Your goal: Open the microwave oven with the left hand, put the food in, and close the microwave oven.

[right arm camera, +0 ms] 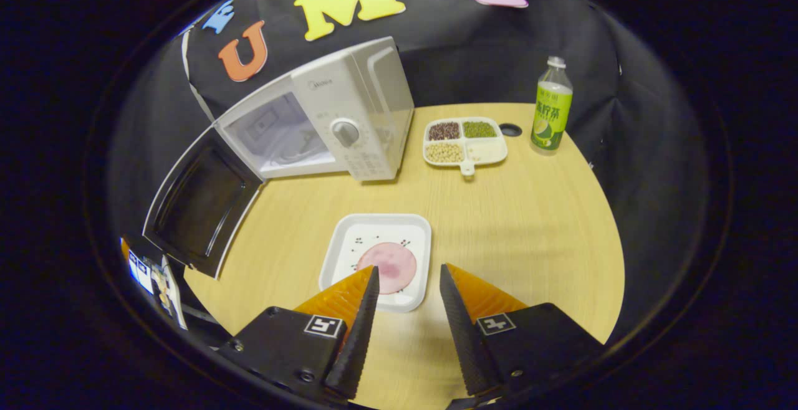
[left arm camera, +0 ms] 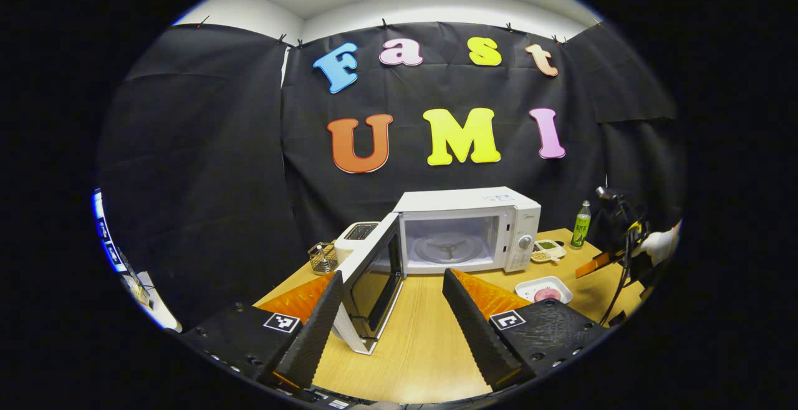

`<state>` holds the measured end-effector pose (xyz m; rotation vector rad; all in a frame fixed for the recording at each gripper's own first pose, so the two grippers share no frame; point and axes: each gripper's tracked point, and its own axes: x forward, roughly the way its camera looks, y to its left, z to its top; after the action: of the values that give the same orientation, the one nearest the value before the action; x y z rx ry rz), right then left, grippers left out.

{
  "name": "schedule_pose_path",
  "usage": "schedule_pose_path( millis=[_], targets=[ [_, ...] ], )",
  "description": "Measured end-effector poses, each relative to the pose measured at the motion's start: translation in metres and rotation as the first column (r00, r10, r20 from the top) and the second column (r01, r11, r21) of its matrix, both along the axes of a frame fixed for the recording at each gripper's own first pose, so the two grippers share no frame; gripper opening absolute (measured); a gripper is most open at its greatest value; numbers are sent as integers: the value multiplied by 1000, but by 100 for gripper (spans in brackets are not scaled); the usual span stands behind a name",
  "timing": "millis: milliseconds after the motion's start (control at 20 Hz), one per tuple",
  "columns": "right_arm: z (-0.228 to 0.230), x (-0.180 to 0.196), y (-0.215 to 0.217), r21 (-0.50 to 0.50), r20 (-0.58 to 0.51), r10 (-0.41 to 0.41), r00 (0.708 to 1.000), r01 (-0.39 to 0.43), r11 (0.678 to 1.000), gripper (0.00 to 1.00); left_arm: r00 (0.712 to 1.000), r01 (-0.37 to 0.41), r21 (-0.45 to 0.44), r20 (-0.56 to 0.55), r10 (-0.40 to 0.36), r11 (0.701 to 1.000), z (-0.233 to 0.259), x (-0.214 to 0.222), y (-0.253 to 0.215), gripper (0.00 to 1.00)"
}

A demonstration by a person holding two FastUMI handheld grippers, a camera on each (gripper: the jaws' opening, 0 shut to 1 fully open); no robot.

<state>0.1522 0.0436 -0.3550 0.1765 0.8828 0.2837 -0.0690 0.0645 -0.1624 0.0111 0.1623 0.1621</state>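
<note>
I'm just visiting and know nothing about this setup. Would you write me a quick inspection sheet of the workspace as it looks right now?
Surface: light wooden table, no spills seen.
Job's things: white microwave with its door swung open, cavity empty; white tray of food on the table in front of it.
Clutter: divided dish of beans, green bottle, toaster, small wire basket.
Grippers: left gripper open, beside the door; right gripper open, hovering at the tray's near edge.
Cables: black cable hanging from the far gripper.
Surroundings: black cloth wall.
</note>
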Motion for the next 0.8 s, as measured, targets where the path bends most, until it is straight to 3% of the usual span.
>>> schedule_pose_path(
  millis=[50,100,150,200,250,600,650,700,750,800],
  targets=[
    [-13,7,1,10,-36,15,999,-15,1000,61,1000,-6,-3,1,6,1000,4,0,-8,95],
    [-22,15,4,31,-61,30,998,-28,999,48,1000,-16,-3,0,16,1000,7,1,-15,95],
    [-30,21,8,42,-85,41,996,-37,998,58,1000,-26,-2,-5,26,1000,10,0,-21,95],
    [-36,27,10,55,-102,53,993,-47,997,46,999,-40,2,-13,40,999,10,0,-26,95],
    [-42,32,11,61,-123,63,990,-55,997,42,998,-51,5,-19,51,999,11,-2,-32,95],
    [-64,47,14,106,-246,105,964,-81,991,28,992,-109,37,-56,111,993,21,-11,-59,95],
    [-65,46,14,113,-263,107,959,-80,990,36,991,-117,40,-56,119,992,23,-13,-62,95],
    [-68,44,15,122,-286,111,952,-79,989,20,990,-124,42,-56,126,991,25,-15,-64,95],
    [-66,43,15,133,-303,112,946,-75,988,15,989,-131,44,-58,134,990,26,-17,-68,95],
    [-68,41,15,135,-319,114,941,-74,988,26,988,-138,47,-60,140,989,25,-18,-70,95]
  ],
)
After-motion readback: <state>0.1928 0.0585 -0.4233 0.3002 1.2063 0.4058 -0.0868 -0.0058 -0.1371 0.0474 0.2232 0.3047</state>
